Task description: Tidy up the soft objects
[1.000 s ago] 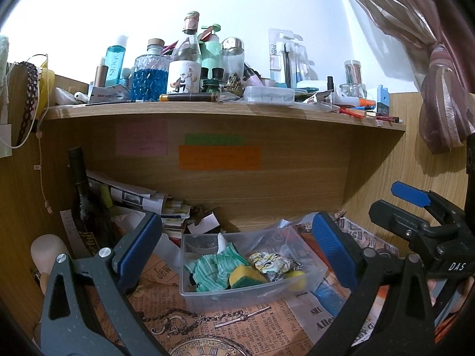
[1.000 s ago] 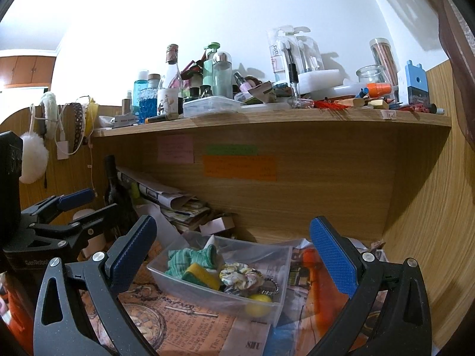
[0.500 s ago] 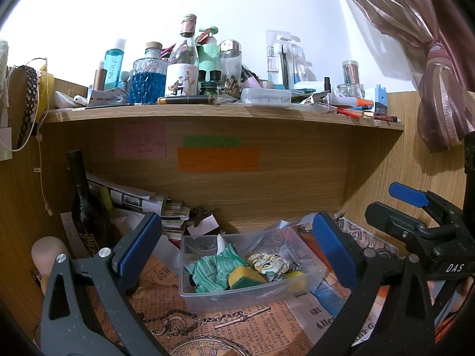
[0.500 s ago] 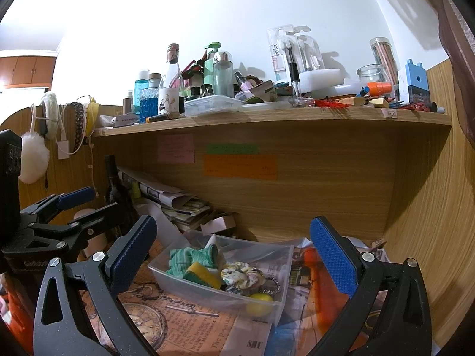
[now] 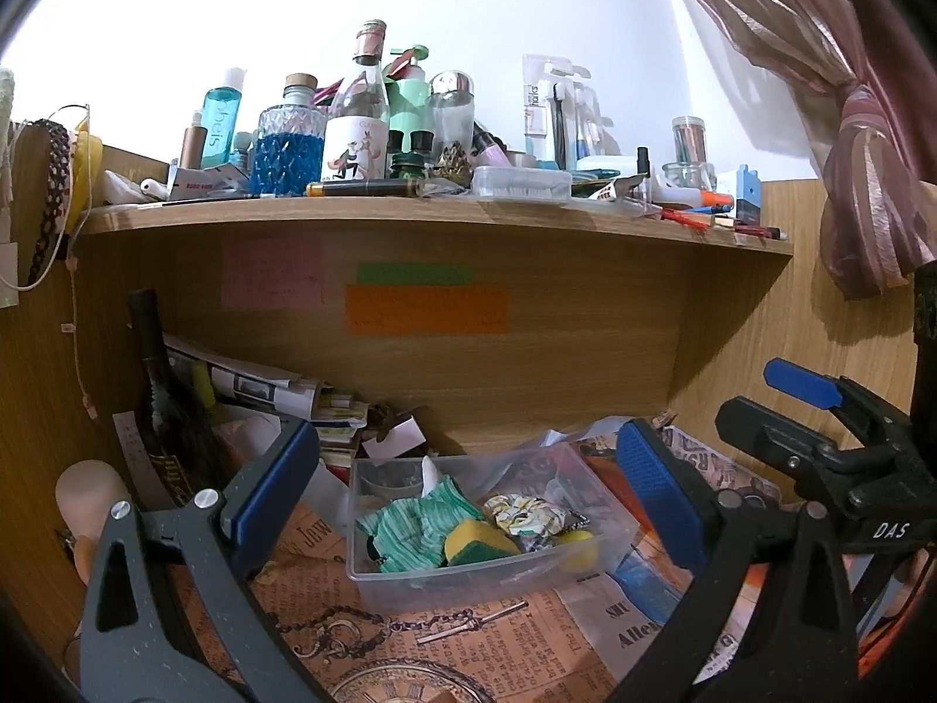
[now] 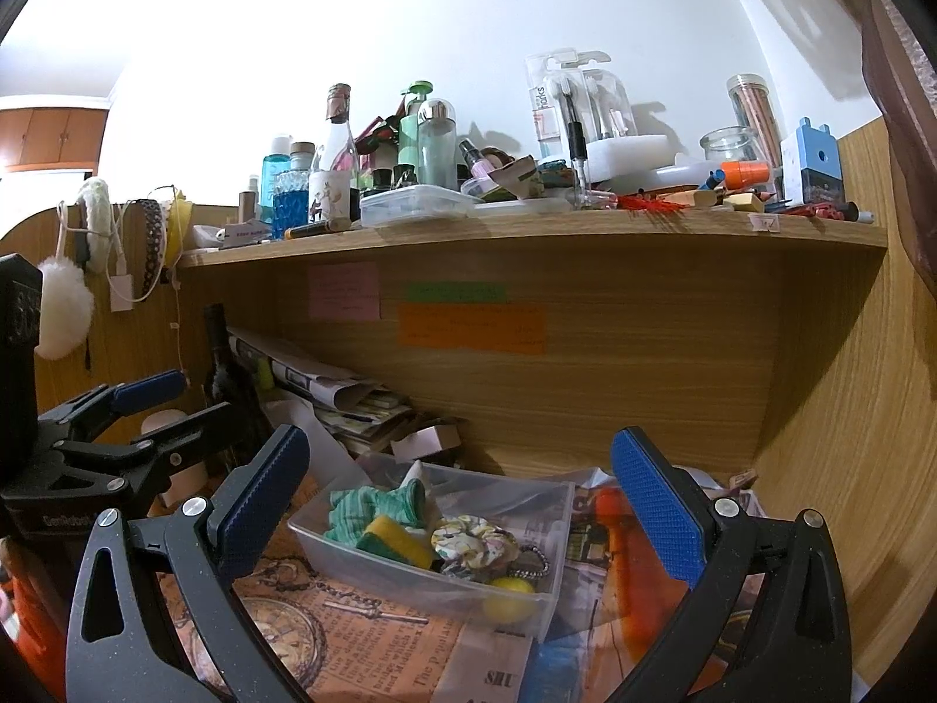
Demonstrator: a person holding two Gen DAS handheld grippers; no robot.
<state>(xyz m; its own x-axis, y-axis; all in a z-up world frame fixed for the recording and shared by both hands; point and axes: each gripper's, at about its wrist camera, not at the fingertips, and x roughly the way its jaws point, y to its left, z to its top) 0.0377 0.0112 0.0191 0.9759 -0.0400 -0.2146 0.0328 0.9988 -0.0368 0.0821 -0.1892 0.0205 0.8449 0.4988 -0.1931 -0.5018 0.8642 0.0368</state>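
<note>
A clear plastic bin [image 5: 375, 562] [image 6: 527, 603] stands on newspaper in the desk nook. In it lie a green striped cloth [image 5: 416, 524] [image 6: 375, 504], a yellow-green sponge [image 5: 477, 545] [image 6: 392, 539], a patterned scrunchie [image 5: 527, 515] [image 6: 471, 542] and a yellow ball [image 5: 577, 545] [image 6: 509, 594]. My left gripper [image 5: 462, 486] is open and empty, held in front of the bin. My right gripper [image 6: 460, 480] is open and empty, also in front of the bin. Each gripper shows from the side in the other's view: the right one [image 5: 820, 410], the left one [image 6: 134, 410].
A crowded shelf [image 5: 433, 214] of bottles and jars hangs above the nook. A dark wine bottle [image 5: 161, 398] and a stack of papers [image 5: 263, 386] stand at the back left. A curtain [image 5: 867, 176] hangs at the right. A white fluffy pom-pom [image 6: 61, 307] hangs at the left.
Both views have shifted very slightly; the grippers stay open and the bin's contents have not moved.
</note>
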